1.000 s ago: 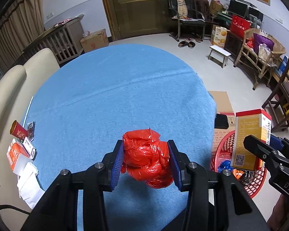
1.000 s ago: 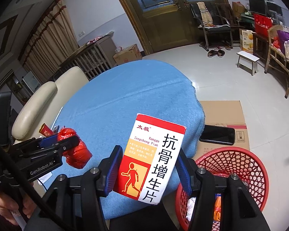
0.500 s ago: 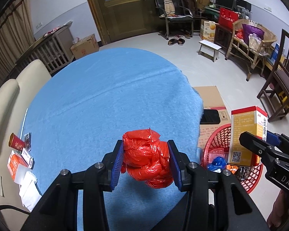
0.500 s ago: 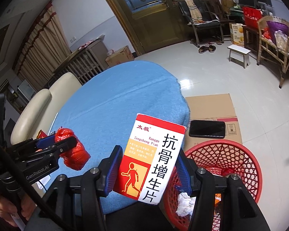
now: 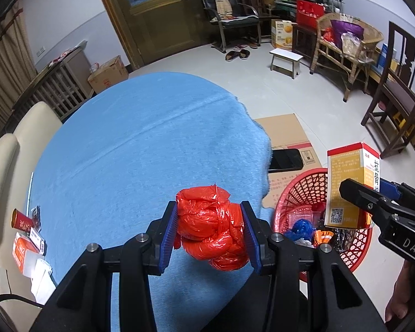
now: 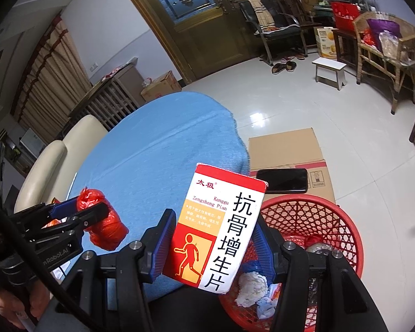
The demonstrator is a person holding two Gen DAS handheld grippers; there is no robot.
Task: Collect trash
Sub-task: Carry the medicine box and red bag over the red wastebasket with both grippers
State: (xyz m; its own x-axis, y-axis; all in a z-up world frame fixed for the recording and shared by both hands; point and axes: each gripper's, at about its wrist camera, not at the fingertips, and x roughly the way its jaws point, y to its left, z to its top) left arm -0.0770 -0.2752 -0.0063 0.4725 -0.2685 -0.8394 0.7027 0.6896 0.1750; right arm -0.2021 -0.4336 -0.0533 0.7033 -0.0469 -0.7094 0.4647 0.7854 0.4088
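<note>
Red basket (image 6: 343, 229), crumpled tissue (image 6: 250, 287), wrappers inside

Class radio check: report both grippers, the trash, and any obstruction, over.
Left gripper shut on red bag. Right gripper shut on medicine box, over red basket. Nothing in the way.

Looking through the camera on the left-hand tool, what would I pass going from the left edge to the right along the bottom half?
Small packets and a red tube on the cream sofa → crumpled red plastic bag in the left gripper → red mesh basket → yellow-and-red medicine box in the right gripper.
</note>
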